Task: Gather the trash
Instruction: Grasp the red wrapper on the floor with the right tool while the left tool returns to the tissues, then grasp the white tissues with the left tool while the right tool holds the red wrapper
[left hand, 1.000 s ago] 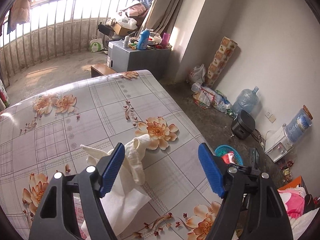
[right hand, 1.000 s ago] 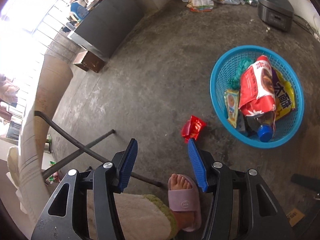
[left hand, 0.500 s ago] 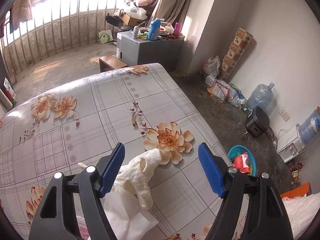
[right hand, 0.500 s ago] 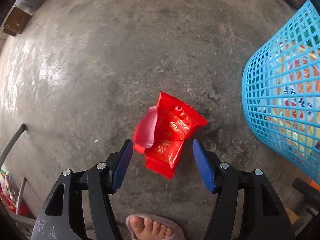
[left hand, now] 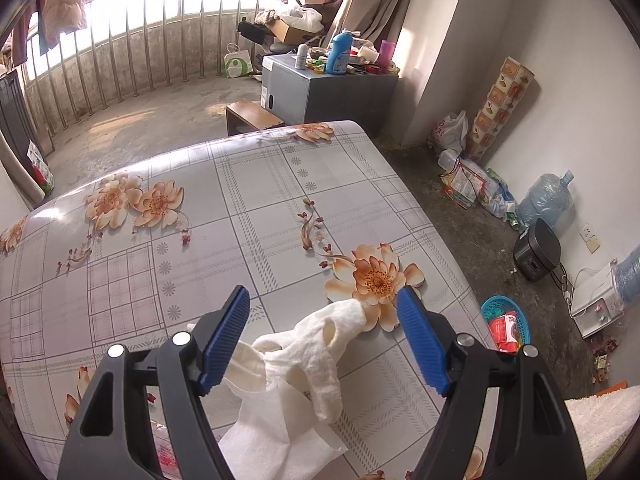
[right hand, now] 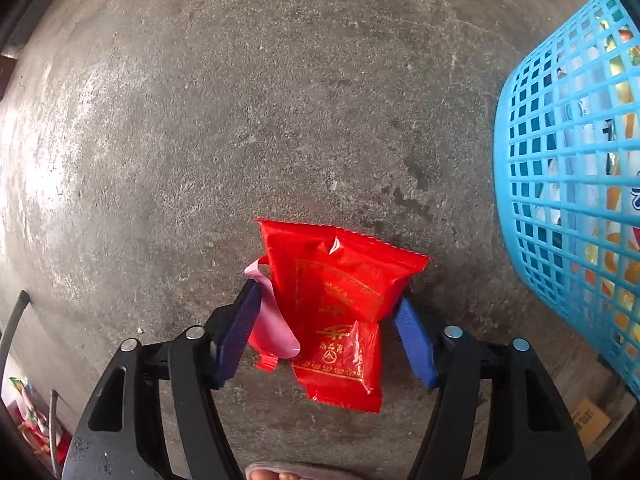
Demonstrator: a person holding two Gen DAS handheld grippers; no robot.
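Note:
In the right wrist view a red snack wrapper (right hand: 340, 300) with a pink scrap (right hand: 272, 320) lies on the concrete floor. My right gripper (right hand: 326, 312) is open, low over the floor, with a finger on each side of the wrapper. The blue trash basket (right hand: 560, 160) stands just to its right, holding several wrappers. In the left wrist view my left gripper (left hand: 324, 328) is open above the floral table (left hand: 240, 216), with crumpled white tissue (left hand: 316, 360) between its fingers. The basket also shows on the floor in the left wrist view (left hand: 490, 306).
A grey cabinet (left hand: 320, 88) with bottles stands beyond the table. Bags, a water jug (left hand: 544, 200) and a black cooker (left hand: 536, 250) line the right wall. A slippered foot (right hand: 288, 474) is at the bottom of the right wrist view.
My right gripper dropped from high above the floor down to the red wrapper, which now sits between its fingers. My left gripper shifted over the table; the tissue now lies between its fingers.

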